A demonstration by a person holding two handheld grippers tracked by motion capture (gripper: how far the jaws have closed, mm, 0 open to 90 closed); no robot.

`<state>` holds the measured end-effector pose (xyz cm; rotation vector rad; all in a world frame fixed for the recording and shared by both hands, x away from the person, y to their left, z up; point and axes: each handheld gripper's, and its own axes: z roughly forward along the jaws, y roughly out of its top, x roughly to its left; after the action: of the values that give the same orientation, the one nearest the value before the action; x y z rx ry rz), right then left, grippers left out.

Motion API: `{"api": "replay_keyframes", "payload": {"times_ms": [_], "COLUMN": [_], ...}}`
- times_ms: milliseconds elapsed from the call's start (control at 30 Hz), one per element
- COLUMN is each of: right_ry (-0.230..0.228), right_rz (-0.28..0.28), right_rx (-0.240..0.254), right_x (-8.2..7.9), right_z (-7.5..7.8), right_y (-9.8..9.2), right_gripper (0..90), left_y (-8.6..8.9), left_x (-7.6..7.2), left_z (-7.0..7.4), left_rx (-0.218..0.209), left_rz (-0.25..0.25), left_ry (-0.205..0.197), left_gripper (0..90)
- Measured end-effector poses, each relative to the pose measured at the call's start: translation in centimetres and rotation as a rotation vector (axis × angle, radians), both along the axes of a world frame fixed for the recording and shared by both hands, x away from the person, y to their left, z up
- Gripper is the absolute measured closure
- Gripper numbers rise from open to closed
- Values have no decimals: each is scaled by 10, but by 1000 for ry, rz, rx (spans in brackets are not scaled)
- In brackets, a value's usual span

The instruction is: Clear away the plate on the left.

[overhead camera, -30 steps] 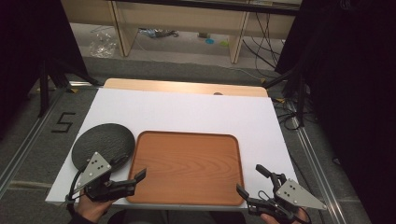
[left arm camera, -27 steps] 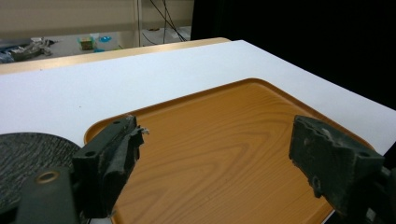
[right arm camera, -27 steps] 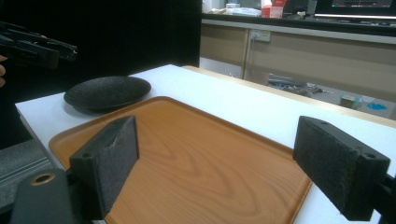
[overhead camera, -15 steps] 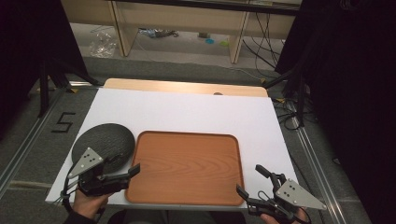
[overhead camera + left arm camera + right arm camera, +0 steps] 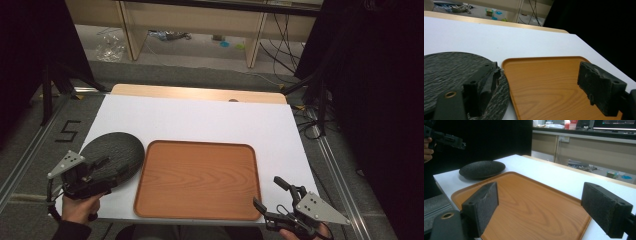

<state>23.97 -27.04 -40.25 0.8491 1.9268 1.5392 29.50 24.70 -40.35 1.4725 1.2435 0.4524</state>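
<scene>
The dark, rough-textured plate (image 5: 114,152), probably stiff, weighty and breakable, lies on the table (image 5: 210,117) at the tray's (image 5: 197,180) nine o'clock, best pinched at its thin rim; left gripper (image 5: 102,167) and right gripper (image 5: 272,195) hold their fingers wide apart, empty.

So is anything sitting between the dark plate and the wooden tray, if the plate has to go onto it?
Nothing visible. The dark plate lies right beside the wooden tray, at its left edge, and the tray holds nothing. The left gripper hovers open over the plate's near edge; the right gripper is open at the tray's near right corner.
</scene>
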Motion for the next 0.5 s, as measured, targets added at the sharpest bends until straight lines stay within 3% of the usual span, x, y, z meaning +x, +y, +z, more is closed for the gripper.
{"api": "replay_keyframes", "payload": {"times_ms": [200,300,467,500], "right_ry": [8,5,5,8], "right_rz": [11,16,15,7], "right_rx": [-2,0,0,-6], "right_x": [0,0,0,0], "right_z": [0,1,1,1], "right_y": [0,0,0,0], "right_gripper": [156,157,157,157], "left_y": [19,35,47,53], "left_x": [7,9,12,12], "left_z": [-3,-7,-9,-12], "left_rx": [6,-59,-78,-69], "left_rz": [21,44,85,117], "left_ry": [36,79,113,145], "left_gripper": [168,181,181,182]}}
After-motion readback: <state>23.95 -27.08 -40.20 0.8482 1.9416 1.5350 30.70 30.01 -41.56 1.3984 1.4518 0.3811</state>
